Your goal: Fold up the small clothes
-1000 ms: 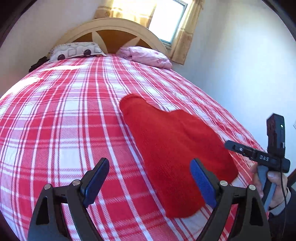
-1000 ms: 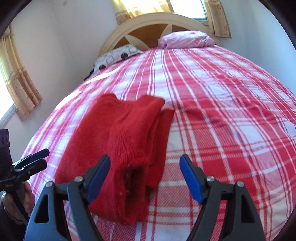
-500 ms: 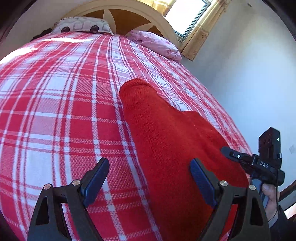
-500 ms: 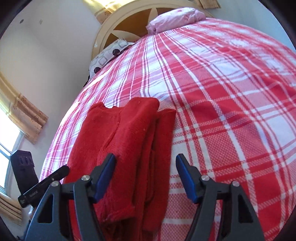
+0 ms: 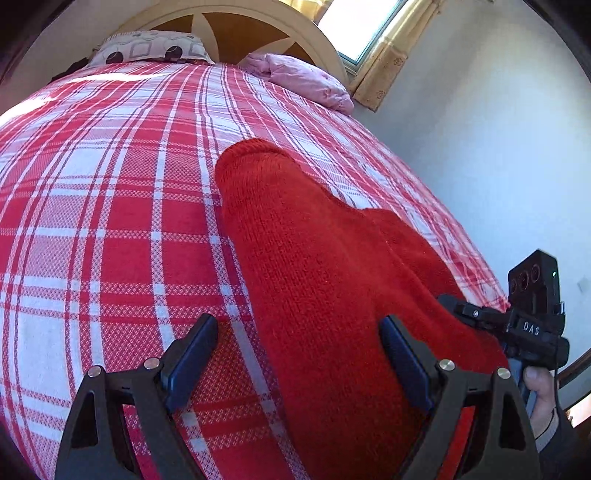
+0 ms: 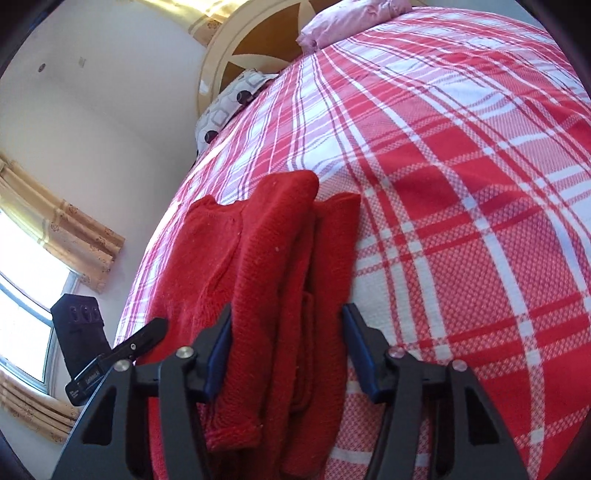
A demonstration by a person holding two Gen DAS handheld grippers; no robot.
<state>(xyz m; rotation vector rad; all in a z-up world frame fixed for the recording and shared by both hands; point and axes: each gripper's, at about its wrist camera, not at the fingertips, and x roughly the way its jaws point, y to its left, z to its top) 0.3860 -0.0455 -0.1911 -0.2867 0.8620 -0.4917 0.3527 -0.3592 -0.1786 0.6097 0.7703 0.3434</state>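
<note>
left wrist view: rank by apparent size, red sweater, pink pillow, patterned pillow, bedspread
1. Plaid bedspread, fills most of the frame.
2. Red sweater, close to the camera.
3. Pink pillow and patterned pillow look about alike; both far, not ranked.

**A home bedroom**

A bed (image 5: 110, 221) with a red-and-white plaid cover fills the room. 2 pillows, 1 patterned (image 5: 147, 48) and 1 pink (image 5: 306, 81), lie against an arched headboard (image 5: 236, 22). Yellow curtains (image 5: 384, 70) frame the window (image 5: 354, 26).

Red knit sweater (image 5: 325, 280) on a red-and-white plaid bedspread (image 5: 110, 206); pink pillow (image 5: 310, 83).
</note>
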